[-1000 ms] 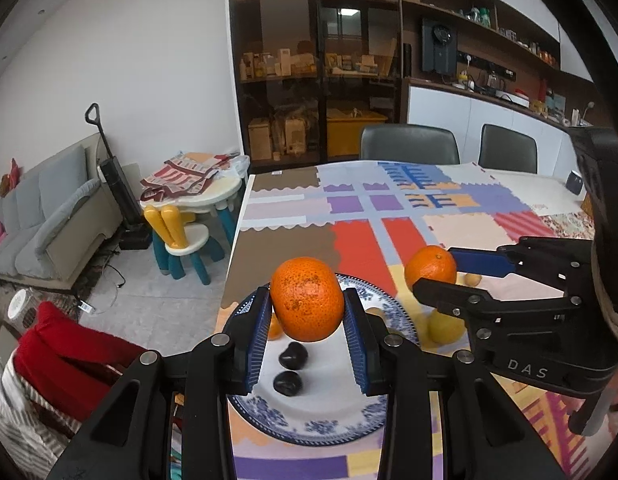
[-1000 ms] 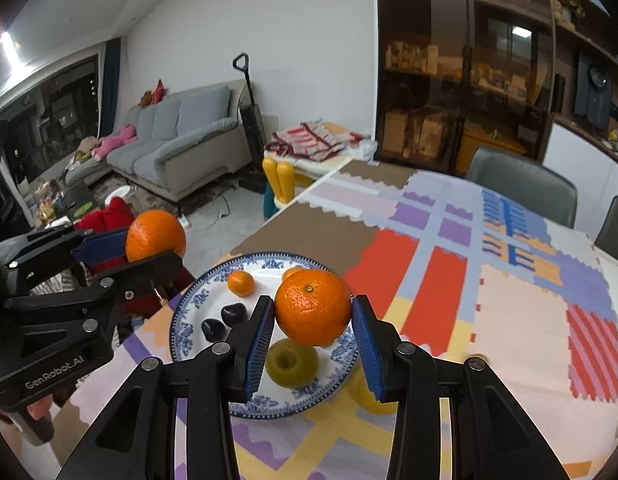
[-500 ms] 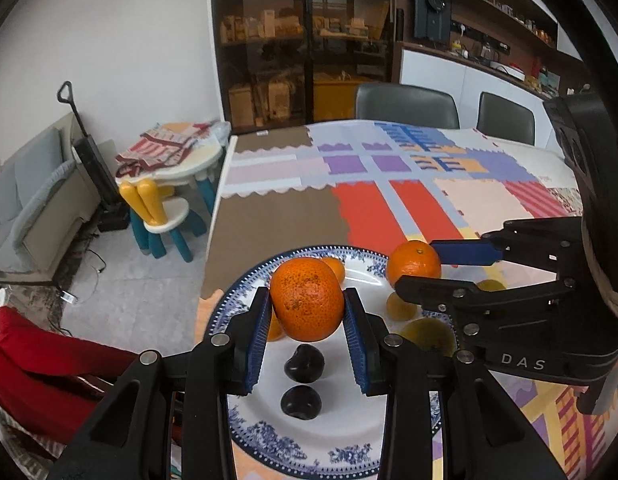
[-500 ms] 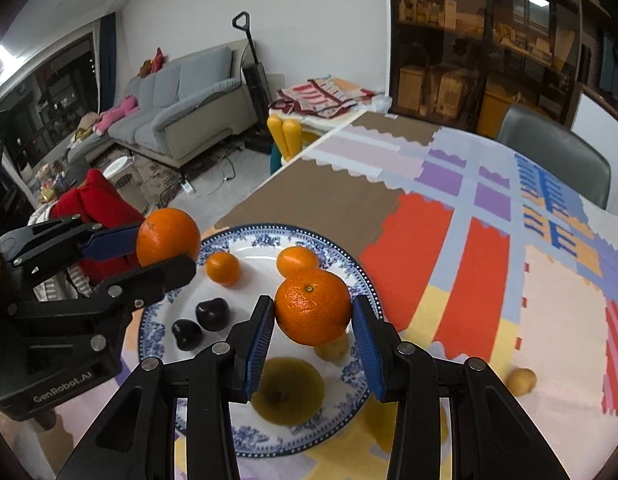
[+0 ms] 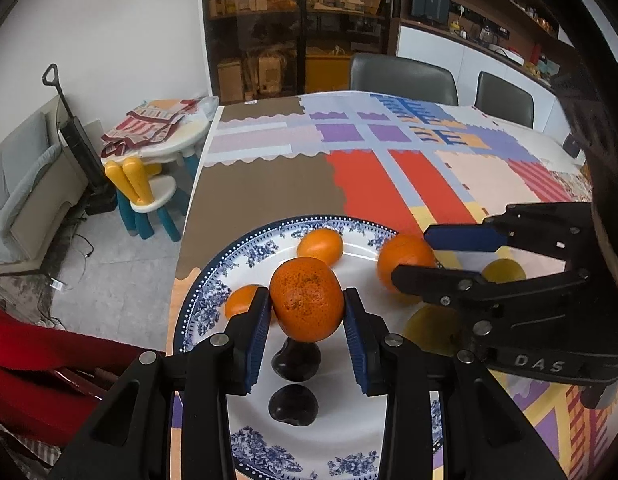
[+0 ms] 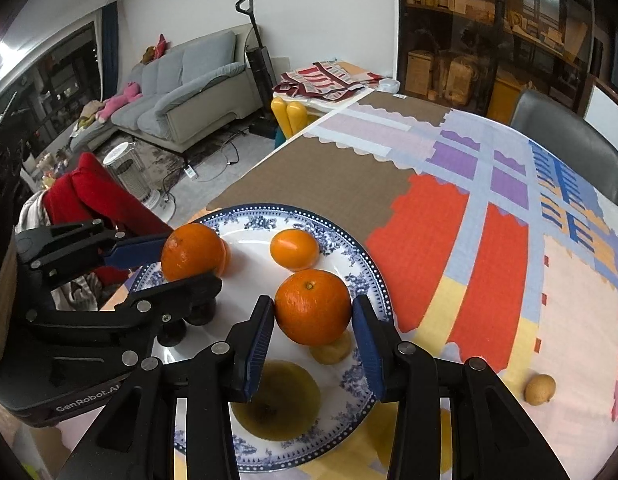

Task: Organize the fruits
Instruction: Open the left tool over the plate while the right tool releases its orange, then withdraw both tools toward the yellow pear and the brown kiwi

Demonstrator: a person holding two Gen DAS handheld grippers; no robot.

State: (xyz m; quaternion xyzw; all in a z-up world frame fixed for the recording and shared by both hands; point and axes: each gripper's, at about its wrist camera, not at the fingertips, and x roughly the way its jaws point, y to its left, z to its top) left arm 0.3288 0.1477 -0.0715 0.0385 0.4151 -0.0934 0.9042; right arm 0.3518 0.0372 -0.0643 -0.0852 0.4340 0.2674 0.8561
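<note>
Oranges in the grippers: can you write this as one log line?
left gripper: holds orange | right gripper: holds second orange | both above plate

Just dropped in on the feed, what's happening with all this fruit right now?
Each handheld gripper is shut on an orange over the blue-patterned plate: the left gripper holds a speckled orange, the right gripper a smooth orange. Neither is set down yet. One small yellow fruit lies on the tablecloth beside the plate.
</note>
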